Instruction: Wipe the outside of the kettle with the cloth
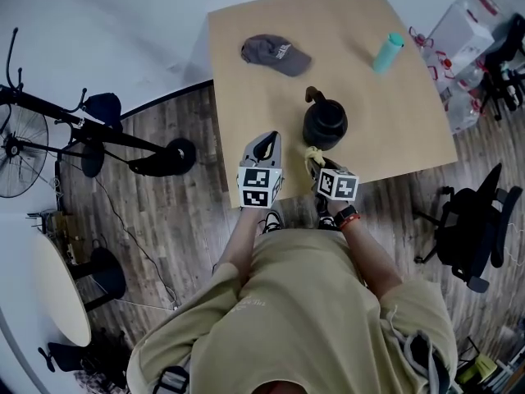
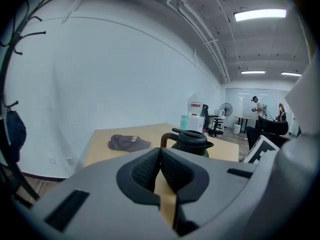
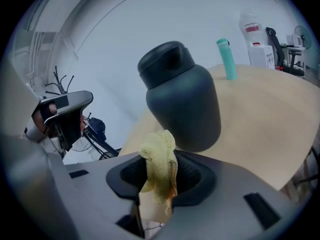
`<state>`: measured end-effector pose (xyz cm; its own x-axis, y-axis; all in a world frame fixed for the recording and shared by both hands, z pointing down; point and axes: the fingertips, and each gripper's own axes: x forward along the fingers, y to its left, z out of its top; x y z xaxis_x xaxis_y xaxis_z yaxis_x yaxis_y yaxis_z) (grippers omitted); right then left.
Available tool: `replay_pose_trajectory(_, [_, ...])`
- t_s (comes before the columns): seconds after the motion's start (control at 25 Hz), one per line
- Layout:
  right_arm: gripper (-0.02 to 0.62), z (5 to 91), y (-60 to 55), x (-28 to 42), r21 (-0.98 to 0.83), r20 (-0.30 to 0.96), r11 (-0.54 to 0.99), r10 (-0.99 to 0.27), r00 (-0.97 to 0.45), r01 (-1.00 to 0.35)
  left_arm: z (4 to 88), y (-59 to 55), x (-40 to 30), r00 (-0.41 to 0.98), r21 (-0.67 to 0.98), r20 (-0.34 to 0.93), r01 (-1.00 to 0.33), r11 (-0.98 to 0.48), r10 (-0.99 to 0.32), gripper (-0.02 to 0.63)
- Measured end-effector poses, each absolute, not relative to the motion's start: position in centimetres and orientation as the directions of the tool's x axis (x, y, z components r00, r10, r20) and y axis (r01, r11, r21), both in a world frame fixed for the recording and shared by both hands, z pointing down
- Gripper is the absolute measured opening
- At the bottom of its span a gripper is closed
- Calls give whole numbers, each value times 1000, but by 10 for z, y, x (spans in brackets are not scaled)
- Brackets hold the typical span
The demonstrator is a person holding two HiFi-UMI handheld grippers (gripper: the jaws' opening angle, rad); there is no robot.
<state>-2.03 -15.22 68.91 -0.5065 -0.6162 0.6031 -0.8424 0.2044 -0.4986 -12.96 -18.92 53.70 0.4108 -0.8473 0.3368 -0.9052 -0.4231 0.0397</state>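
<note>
on the tabletop [image 1: 385,130], near its front edge: black kettle [image 1: 325,125], upright. your right gripper [image 3: 161,176]: jaws clamped on yellow cloth [image 3: 159,159], close beside kettle. your left gripper [image 2: 161,170]: jaws together, empty. wiping apparently all left to do.

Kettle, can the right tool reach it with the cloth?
Probably yes. The right tool holds the cloth just short of the kettle, and nothing stands between them.

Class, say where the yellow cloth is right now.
The cloth is pinched in the right tongs, low in the middle of the right gripper view, close in front of the kettle.
</note>
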Motion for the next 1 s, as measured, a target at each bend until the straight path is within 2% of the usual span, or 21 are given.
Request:
replay_pose_trajectory(0.28, [141, 693, -185, -65, -494, 595, 160, -655, -466, -855, 533, -197, -158, 398, 43, 327, -912, -407, -857, 25])
replay_pose_trajectory(0.72, [141, 708, -211, -67, -503, 635, 33, -664, -395, -864, 528, -198, -178, 373, 46, 317, -924, -379, -872, 25])
replay_pose_trajectory(1.0, [141, 706, -205, -59, -529, 634, 38, -646, -424, -848, 531, -198, -160, 385, 48, 319, -919, -391, -866, 25])
